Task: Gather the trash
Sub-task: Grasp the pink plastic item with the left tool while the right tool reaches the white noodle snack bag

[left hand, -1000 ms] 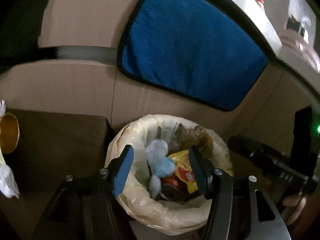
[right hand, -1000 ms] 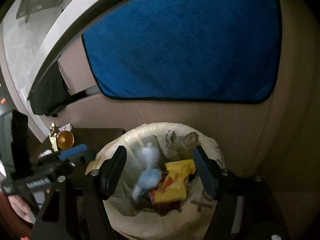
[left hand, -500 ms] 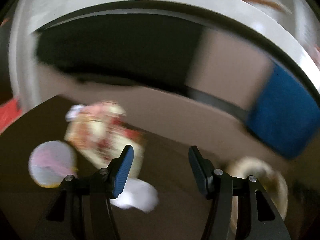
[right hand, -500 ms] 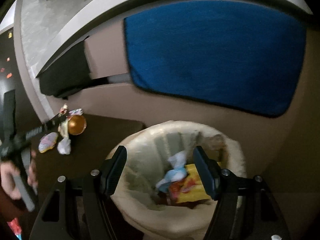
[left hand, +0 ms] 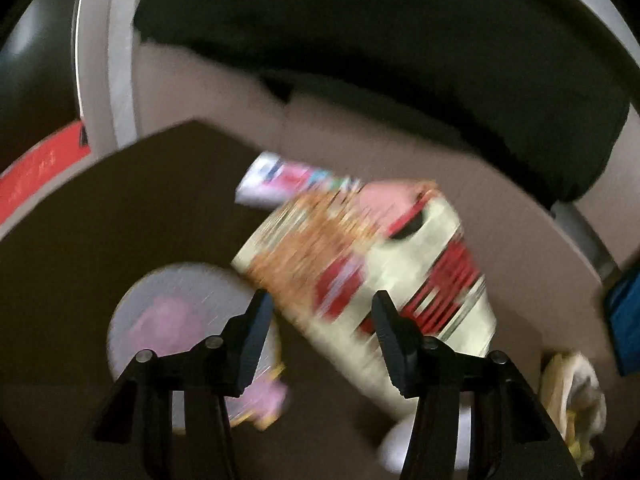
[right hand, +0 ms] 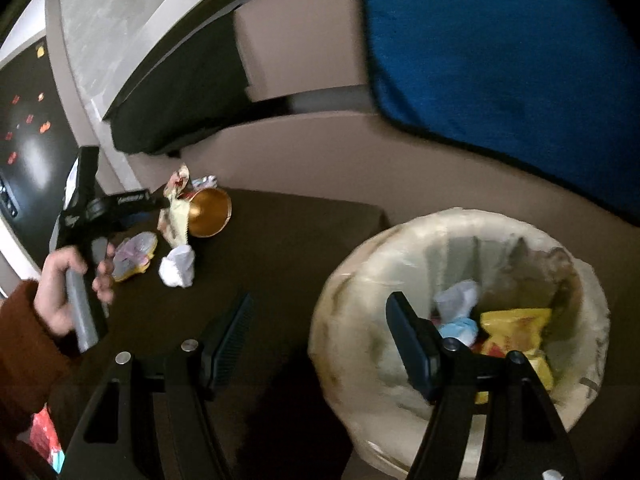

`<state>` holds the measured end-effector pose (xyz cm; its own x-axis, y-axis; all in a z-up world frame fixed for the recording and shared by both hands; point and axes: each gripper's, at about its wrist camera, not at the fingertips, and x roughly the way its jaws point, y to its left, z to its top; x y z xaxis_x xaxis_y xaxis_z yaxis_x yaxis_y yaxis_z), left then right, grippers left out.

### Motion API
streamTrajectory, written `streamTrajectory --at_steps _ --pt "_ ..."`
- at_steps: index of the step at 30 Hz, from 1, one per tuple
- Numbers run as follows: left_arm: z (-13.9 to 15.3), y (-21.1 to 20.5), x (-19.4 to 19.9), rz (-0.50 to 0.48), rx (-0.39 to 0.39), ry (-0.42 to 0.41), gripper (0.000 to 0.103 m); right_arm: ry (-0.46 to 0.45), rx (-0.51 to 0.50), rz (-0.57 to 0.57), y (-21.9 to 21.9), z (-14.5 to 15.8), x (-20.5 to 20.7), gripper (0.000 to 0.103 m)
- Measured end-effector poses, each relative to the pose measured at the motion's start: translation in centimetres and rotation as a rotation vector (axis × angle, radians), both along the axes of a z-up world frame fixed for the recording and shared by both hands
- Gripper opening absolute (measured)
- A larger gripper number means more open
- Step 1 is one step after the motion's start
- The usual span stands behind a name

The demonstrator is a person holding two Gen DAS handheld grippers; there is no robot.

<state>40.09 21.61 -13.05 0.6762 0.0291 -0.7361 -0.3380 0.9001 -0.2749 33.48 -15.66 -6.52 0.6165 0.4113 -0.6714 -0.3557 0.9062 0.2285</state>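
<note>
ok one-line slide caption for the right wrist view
Open right gripper beside the lined trash bin; left gripper reaches toward wrappers on the dark table.

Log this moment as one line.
left gripper: open, closing, over instant-noodle cup | right gripper: open, empty | bin: part-filled

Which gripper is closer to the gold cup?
Left. The left gripper reaches right beside the gold cup, among the wrappers. The right gripper hangs back, between the dark table and the bin.
</note>
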Motion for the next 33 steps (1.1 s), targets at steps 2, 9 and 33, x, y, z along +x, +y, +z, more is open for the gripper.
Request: streamTrajectory --at_steps 2,9,33 --pt "-0.8 1.4 -2.1 -0.021 0.011 0.023 0.052 -0.001 -0.010 0.022 1.1 0.0 0.3 0.067" --pt "-0.4 5.3 -7.4 -0.108 -0.001 -0.002 0.051 -0.024 -0.006 0.150 7.6 1.3 2.5 0.067" --pt "1.7 14.7 -16.6 -0.096 -0.107 -0.114 0.051 0.118 -0.075 0.517 28.3 -0.6 5.0 0.012"
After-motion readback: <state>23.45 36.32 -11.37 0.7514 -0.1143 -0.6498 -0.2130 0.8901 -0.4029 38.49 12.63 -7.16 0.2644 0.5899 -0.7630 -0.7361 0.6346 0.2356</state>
